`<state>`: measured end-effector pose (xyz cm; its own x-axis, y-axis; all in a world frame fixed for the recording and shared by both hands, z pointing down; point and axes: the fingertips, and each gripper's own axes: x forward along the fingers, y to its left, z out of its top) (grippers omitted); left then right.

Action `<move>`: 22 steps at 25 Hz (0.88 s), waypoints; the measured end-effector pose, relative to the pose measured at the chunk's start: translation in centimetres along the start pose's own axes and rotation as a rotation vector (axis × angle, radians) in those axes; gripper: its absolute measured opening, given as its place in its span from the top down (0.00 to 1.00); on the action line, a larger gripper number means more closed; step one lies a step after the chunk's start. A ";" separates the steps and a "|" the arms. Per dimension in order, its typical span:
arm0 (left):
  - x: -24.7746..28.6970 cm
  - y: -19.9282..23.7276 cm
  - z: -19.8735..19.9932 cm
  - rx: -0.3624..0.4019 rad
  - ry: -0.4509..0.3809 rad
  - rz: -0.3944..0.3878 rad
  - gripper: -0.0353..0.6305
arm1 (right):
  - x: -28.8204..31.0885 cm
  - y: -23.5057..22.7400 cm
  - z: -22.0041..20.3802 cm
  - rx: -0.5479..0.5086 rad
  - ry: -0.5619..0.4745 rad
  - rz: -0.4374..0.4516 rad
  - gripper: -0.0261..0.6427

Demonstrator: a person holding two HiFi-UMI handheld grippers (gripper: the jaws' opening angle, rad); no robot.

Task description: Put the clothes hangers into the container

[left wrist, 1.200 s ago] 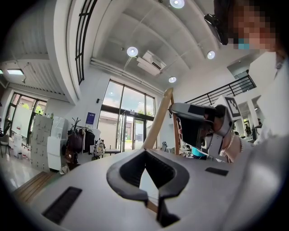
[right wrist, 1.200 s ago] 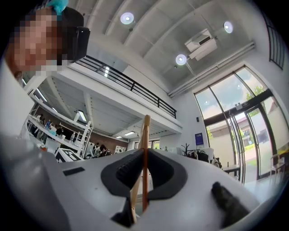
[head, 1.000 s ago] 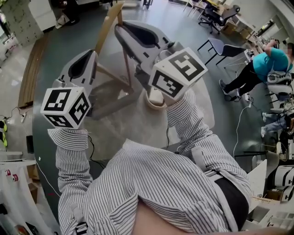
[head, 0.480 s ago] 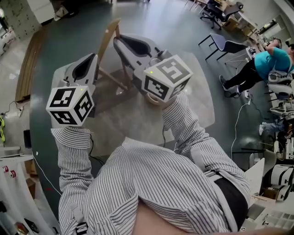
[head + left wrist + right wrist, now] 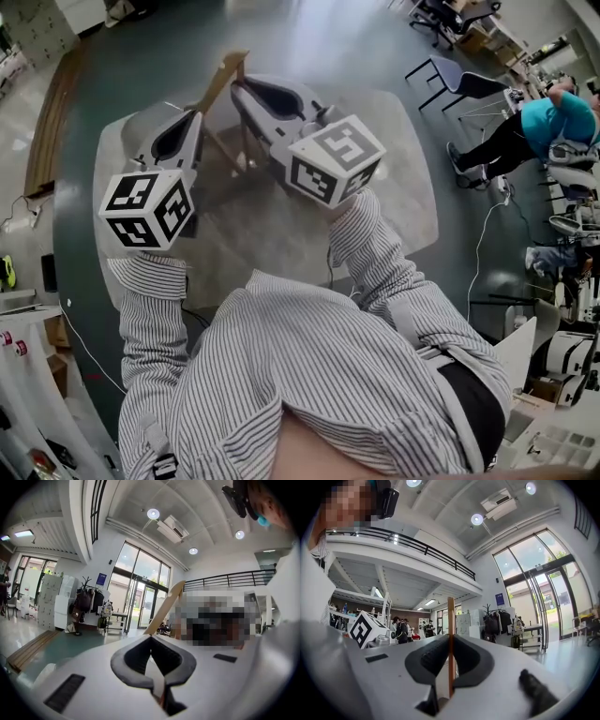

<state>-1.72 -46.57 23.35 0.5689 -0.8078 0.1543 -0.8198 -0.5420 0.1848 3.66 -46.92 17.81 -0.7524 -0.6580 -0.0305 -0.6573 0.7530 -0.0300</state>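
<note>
Ahead of the left gripper (image 5: 194, 117), in the head view, I am seeing the wooden clothes hanger (image 5: 223, 77) rising at a slant, its lower end meeting that gripper's tip. The right gripper (image 5: 236, 84) is reaching in just beside it on the right, its jaws lying against the hanger's upper part. Both grippers are hovering over a pale rug (image 5: 398, 187) on the dark floor (image 5: 122, 75), with my striped sleeves (image 5: 150, 309) trailing behind them.

Through the left gripper view, I am watching the left gripper (image 5: 152, 641) clenching: its grey pads are meeting at the tip, with a thin pale strip pinched lower down between them. Beyond the tip the clothes hanger (image 5: 165, 607) is leaning up and to the right.

Through the right gripper view, the right gripper (image 5: 451, 641) is grasping a slim wooden bar of the clothes hanger (image 5: 451, 616), which is standing upright between the pads and poking out past their tips.
</note>
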 end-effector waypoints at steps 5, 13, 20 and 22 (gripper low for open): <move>-0.3 -0.6 -1.2 0.001 -0.001 0.016 0.93 | -1.0 1.0 -0.6 -0.050 -0.017 0.037 0.91; -2.0 -0.4 -3.7 -0.012 0.022 0.053 0.93 | -1.2 3.1 -2.6 -0.110 0.004 0.075 0.91; -3.6 -0.3 -5.8 -0.030 0.041 0.089 0.93 | -0.9 4.7 -4.9 -0.143 0.041 0.105 0.91; -4.4 0.0 -6.3 -0.039 0.046 0.095 0.93 | -0.6 5.4 -5.5 -0.149 0.045 0.105 0.91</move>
<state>-3.75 -41.55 28.78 0.4921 -0.8431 0.2167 -0.8674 -0.4537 0.2045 0.37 -42.43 23.12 -0.8159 -0.5779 0.0188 -0.5720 0.8115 0.1196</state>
